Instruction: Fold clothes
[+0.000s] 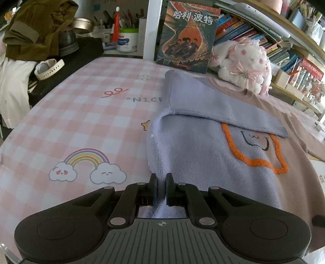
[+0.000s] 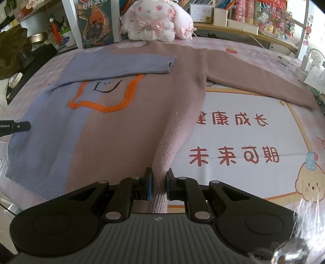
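A knit sweater (image 2: pixel 126 130), lilac on one half and dusty pink on the other with an orange outlined patch, lies flat on the pink checked cloth. Its lilac sleeve (image 1: pixel 213 109) is folded across the chest; the pink sleeve (image 2: pixel 254 81) stretches out to the right. My left gripper (image 1: pixel 161 182) is shut on the lilac bottom hem corner (image 1: pixel 160 174), fabric pinched between the pads. My right gripper (image 2: pixel 159 178) is shut on the pink bottom hem corner (image 2: pixel 160 166). The left gripper's tip (image 2: pixel 22 126) shows at the left edge of the right wrist view.
A plush rabbit (image 2: pixel 154 18) and an upright book (image 1: pixel 186 36) stand behind the sweater's collar. An olive garment (image 1: pixel 38 28), a white watch (image 1: pixel 48 69) and jars sit at the far left. Shelves of books line the back. The printed table cloth (image 1: pixel 71 121) lies bare left of the sweater.
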The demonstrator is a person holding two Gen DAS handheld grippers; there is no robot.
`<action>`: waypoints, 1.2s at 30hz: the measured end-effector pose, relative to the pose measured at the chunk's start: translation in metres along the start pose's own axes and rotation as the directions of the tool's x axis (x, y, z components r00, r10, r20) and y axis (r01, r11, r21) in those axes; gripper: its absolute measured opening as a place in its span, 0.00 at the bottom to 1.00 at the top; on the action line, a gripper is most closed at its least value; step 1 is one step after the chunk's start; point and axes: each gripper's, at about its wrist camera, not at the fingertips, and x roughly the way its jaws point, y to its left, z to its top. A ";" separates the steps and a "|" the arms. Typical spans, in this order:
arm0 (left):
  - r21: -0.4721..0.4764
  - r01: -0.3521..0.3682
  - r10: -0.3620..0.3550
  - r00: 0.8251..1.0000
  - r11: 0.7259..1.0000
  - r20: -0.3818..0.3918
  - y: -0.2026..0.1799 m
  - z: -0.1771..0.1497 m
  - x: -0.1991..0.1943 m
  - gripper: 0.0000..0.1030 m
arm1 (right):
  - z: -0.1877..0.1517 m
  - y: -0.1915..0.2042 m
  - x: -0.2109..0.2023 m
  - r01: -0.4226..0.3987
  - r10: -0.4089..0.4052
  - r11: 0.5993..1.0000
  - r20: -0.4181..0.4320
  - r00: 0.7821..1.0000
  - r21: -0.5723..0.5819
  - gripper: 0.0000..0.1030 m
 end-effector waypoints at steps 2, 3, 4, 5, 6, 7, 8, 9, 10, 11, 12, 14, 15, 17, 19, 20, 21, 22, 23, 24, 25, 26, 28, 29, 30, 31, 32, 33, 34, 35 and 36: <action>0.007 -0.014 0.014 1.000 1.000 -0.013 -0.001 0.001 0.002 0.15 | 0.000 0.001 0.000 0.004 -0.004 1.000 -0.002 1.000 0.001 0.11; 0.018 -0.030 0.031 0.999 0.999 -0.019 -0.002 0.001 0.004 0.18 | 0.000 0.001 0.000 0.006 -0.006 1.000 -0.002 1.000 0.001 0.12; 0.035 -0.044 0.045 0.999 0.998 -0.019 -0.004 0.001 0.004 0.18 | 0.000 0.001 0.000 0.007 -0.007 1.000 -0.003 1.000 0.002 0.13; 0.052 -0.054 0.055 0.998 0.997 -0.016 -0.006 0.001 0.003 0.19 | 0.000 0.002 0.000 0.014 -0.014 1.000 -0.004 1.000 0.005 0.15; 0.068 -0.064 0.065 0.998 0.996 -0.011 -0.008 0.001 0.001 0.23 | 0.000 0.001 0.000 0.022 -0.022 1.000 -0.004 1.000 0.011 0.17; 0.082 -0.073 0.073 0.997 0.994 -0.003 -0.010 0.001 -0.003 0.26 | 0.000 0.001 -0.002 0.030 -0.030 0.999 0.002 1.000 0.018 0.21; 0.095 -0.081 0.081 0.997 0.992 0.006 -0.012 0.001 -0.007 0.35 | -0.001 0.001 -0.004 0.037 -0.037 0.999 0.012 0.999 0.026 0.31; 0.104 -0.090 0.088 0.996 0.991 0.021 -0.014 0.000 -0.012 0.50 | -0.001 0.001 -0.007 0.044 -0.045 0.998 0.022 0.999 0.033 0.42; 0.111 -0.099 0.095 0.995 0.989 0.040 -0.016 0.000 -0.019 0.57 | -0.002 0.000 -0.009 0.051 -0.052 0.998 0.032 0.998 0.042 0.44; 0.115 -0.099 0.093 0.994 0.988 0.061 -0.018 -0.001 -0.025 0.66 | -0.002 0.000 -0.012 0.057 -0.059 0.997 0.042 0.997 0.050 0.47; 0.118 -0.095 0.085 0.993 0.989 0.084 -0.020 -0.002 -0.032 0.72 | -0.003 0.000 -0.015 0.065 -0.068 0.996 0.054 0.996 0.056 0.53; 0.126 -0.080 0.065 0.991 0.989 0.118 -0.024 -0.005 -0.044 0.78 | -0.005 0.001 -0.022 0.081 -0.086 0.994 0.079 0.993 0.068 0.62; 0.134 -0.065 0.048 0.991 0.989 0.123 -0.027 -0.007 -0.048 0.79 | -0.006 0.003 -0.025 0.088 -0.095 0.993 0.091 0.991 0.072 0.65; 0.152 -0.036 0.016 0.992 0.988 0.128 -0.033 -0.011 -0.053 0.83 | -0.008 0.006 -0.031 0.105 -0.114 0.991 0.112 0.987 0.082 0.70; 0.191 -0.008 -0.016 0.992 0.982 0.124 -0.040 -0.015 -0.054 0.84 | -0.010 0.010 -0.037 0.127 -0.138 0.988 0.129 0.982 0.088 0.75; 0.212 0.005 -0.032 0.992 0.977 0.121 -0.043 -0.017 -0.054 0.85 | -0.011 0.013 -0.039 0.138 -0.150 0.986 0.137 0.979 0.090 0.76; 0.231 0.017 -0.045 0.992 0.973 0.119 -0.046 -0.019 -0.054 0.85 | -0.013 0.015 -0.042 0.147 -0.159 0.985 0.143 0.977 0.091 0.76; 0.249 0.027 -0.058 0.991 0.968 0.117 -0.048 -0.020 -0.055 0.86 | -0.015 0.018 -0.044 0.155 -0.167 0.984 0.147 0.975 0.090 0.77; 0.256 0.042 -0.073 0.991 0.966 0.115 -0.049 -0.022 -0.055 0.86 | -0.018 0.021 -0.047 0.165 -0.177 0.982 0.149 0.973 0.088 0.78; 0.258 0.060 -0.091 0.989 0.964 0.113 -0.049 -0.023 -0.054 0.86 | -0.021 0.023 -0.049 0.177 -0.188 0.981 0.149 0.971 0.084 0.79; 0.256 0.078 -0.109 0.988 0.964 0.109 -0.049 -0.024 -0.054 0.87 | -0.023 0.024 -0.051 0.188 -0.199 0.979 0.148 0.969 0.084 0.79; 0.251 0.092 -0.122 0.987 0.964 0.104 -0.049 -0.024 -0.053 0.88 | -0.026 0.024 -0.052 0.198 -0.209 0.976 0.147 0.967 0.088 0.80; 0.244 0.110 -0.137 0.986 0.963 0.096 -0.050 -0.025 -0.053 0.88 | -0.030 0.024 -0.056 0.219 -0.231 0.971 0.143 0.962 0.095 0.80; 0.243 0.116 -0.142 0.985 0.963 0.094 -0.051 -0.024 -0.052 0.88 | -0.032 0.024 -0.057 0.229 -0.241 0.968 0.142 0.960 0.098 0.80; 0.243 0.120 -0.147 0.985 0.962 0.093 -0.052 -0.024 -0.051 0.88 | -0.033 0.023 -0.059 0.236 -0.250 0.966 0.140 0.958 0.108 0.80; 0.243 0.125 -0.151 0.984 0.962 0.094 -0.053 -0.023 -0.051 0.88 | -0.033 0.021 -0.059 0.242 -0.258 0.963 0.140 0.956 0.121 0.80; 0.242 0.130 -0.155 0.984 0.962 0.092 -0.053 -0.022 -0.050 0.88 | -0.032 0.018 -0.060 0.246 -0.263 0.961 0.139 0.955 0.129 0.80; 0.238 0.132 -0.157 0.984 0.962 0.087 -0.055 -0.021 -0.048 0.89 | -0.031 0.015 -0.060 0.249 -0.267 0.959 0.139 0.954 0.135 0.80; 0.233 0.134 -0.157 0.984 0.963 0.082 -0.056 -0.020 -0.047 0.89 | -0.030 0.012 -0.060 0.252 -0.271 0.958 0.139 0.953 0.141 0.80; 0.227 0.134 -0.156 0.985 0.965 0.078 -0.057 -0.020 -0.045 0.89 | -0.030 0.010 -0.060 0.255 -0.275 0.956 0.138 0.952 0.147 0.81; 0.221 0.134 -0.153 0.985 0.966 0.074 -0.059 -0.021 -0.043 0.89 | -0.029 0.007 -0.060 0.258 -0.279 0.954 0.138 0.950 0.153 0.81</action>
